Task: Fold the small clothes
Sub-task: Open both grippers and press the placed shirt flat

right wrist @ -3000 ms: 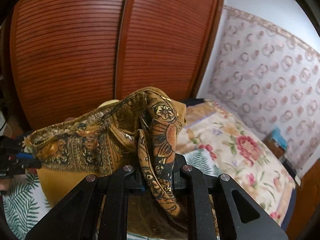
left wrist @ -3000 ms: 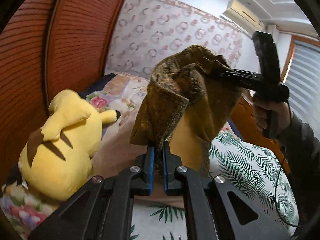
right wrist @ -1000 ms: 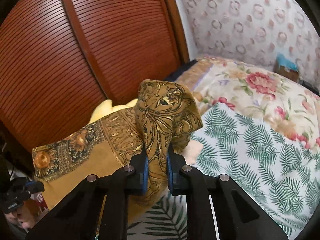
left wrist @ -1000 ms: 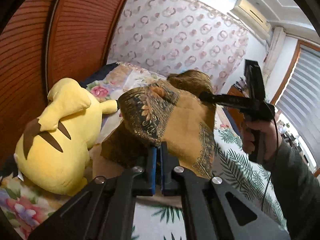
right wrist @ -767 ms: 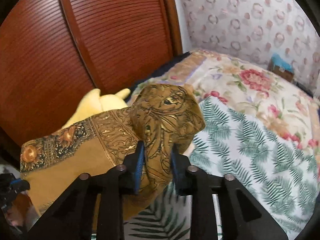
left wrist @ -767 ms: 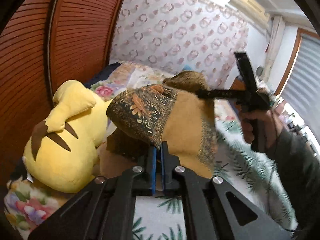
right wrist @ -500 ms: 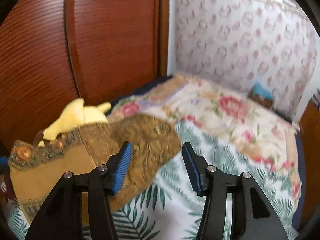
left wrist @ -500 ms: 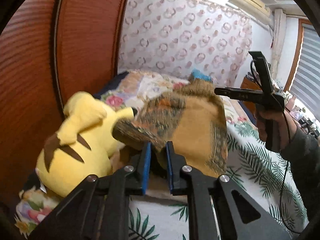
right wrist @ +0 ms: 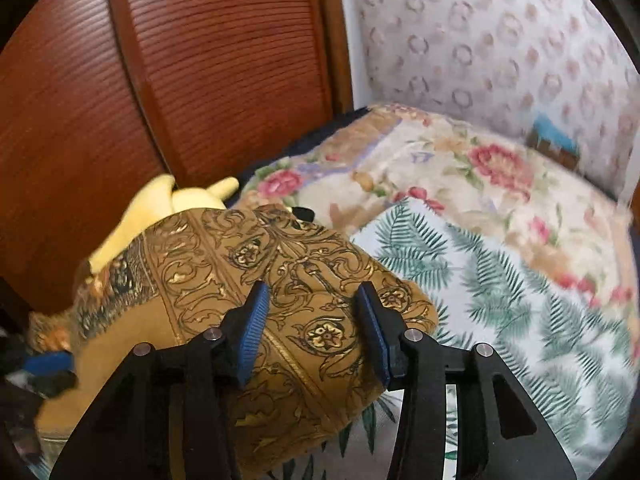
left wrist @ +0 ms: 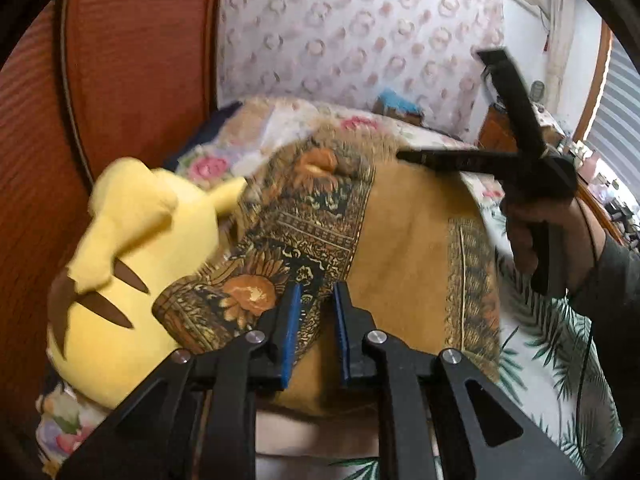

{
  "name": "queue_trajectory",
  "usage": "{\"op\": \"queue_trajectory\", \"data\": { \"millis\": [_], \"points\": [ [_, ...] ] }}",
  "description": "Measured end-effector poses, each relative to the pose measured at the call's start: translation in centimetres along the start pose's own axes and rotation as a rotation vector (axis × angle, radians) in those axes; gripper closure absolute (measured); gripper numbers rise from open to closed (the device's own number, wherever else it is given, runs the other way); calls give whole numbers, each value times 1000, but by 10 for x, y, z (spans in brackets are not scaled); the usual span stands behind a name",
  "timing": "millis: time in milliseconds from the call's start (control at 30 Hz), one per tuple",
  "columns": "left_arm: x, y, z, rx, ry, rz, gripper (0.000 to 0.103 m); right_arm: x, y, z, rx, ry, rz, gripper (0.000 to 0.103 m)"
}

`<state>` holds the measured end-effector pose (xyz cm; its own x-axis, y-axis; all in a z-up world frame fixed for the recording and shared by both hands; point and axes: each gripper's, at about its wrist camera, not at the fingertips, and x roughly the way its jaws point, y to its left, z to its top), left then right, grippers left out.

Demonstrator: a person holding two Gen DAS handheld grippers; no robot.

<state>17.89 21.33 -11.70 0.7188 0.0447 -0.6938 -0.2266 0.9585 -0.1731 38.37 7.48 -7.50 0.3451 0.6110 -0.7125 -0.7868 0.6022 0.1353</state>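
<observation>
Your left gripper (left wrist: pixel 315 334) and right gripper (right wrist: pixel 316 332) are both spread wide, holding nothing. The brown patterned cloth (right wrist: pixel 256 280) lies on the bed (right wrist: pixel 500 264) right under them, and it looks spread out, not folded yet.

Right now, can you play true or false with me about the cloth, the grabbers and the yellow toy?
1. Both grabbers are open. True: the left gripper and the right gripper show gaps between their blue pads.
2. The cloth is plain white. False: it is mustard brown with dark ornate borders.
3. The yellow plush toy lies beside the cloth, near the wooden doors. True.
4. The bed cover has blue stripes. False: it shows green leaves and pink flowers.
</observation>
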Motion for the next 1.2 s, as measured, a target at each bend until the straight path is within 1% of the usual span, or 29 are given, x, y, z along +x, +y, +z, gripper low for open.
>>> {"op": "queue_trajectory", "data": {
  "millis": [33, 100, 133, 267, 433, 567, 633, 667, 733, 800, 867, 933, 1100, 1200],
  "points": [
    [0, 0, -1, 1, -4, -2, 89, -2, 1, 0, 0, -3, -8, 58],
    [-2, 0, 0, 0, -7, -2, 89, -11, 9, 0, -35, -17, -54, 58],
    [-3, -1, 0, 2, -12, 0, 89, -17, 12, -1, -43, -25, -69, 56],
    [-12, -7, -1, 27, -32, 22, 89, -53, 27, -13, -46, -65, -75, 56],
    [-32, -20, -5, 60, -66, 25, 89, -111, 37, -44, -17, -110, -96, 54],
    [-52, -37, -9, 90, -99, 22, 89, -154, 38, -69, 1, -145, -123, 49],
    [-61, -45, -11, 103, -112, 13, 89, -175, 39, -83, 10, -160, -148, 43],
    [-66, -50, -12, 110, -119, 10, 89, -185, 40, -90, 16, -167, -155, 42],
    [-72, -59, -14, 123, -126, 3, 88, -203, 43, -103, 22, -180, -166, 35],
    [-80, -71, -17, 140, -137, 5, 88, -224, 46, -119, 32, -196, -180, 30],
    [-87, -82, -21, 155, -149, 2, 88, -239, 48, -132, 43, -210, -191, 25],
    [-94, -94, -24, 171, -159, -10, 88, -250, 49, -141, 55, -216, -209, 17],
    [-108, -123, -33, 212, -175, -19, 88, -283, 51, -171, 108, -246, -269, 15],
    [-115, -137, -36, 216, -182, -78, 86, -302, 50, -189, 150, -270, -306, 15]
  ]
}}
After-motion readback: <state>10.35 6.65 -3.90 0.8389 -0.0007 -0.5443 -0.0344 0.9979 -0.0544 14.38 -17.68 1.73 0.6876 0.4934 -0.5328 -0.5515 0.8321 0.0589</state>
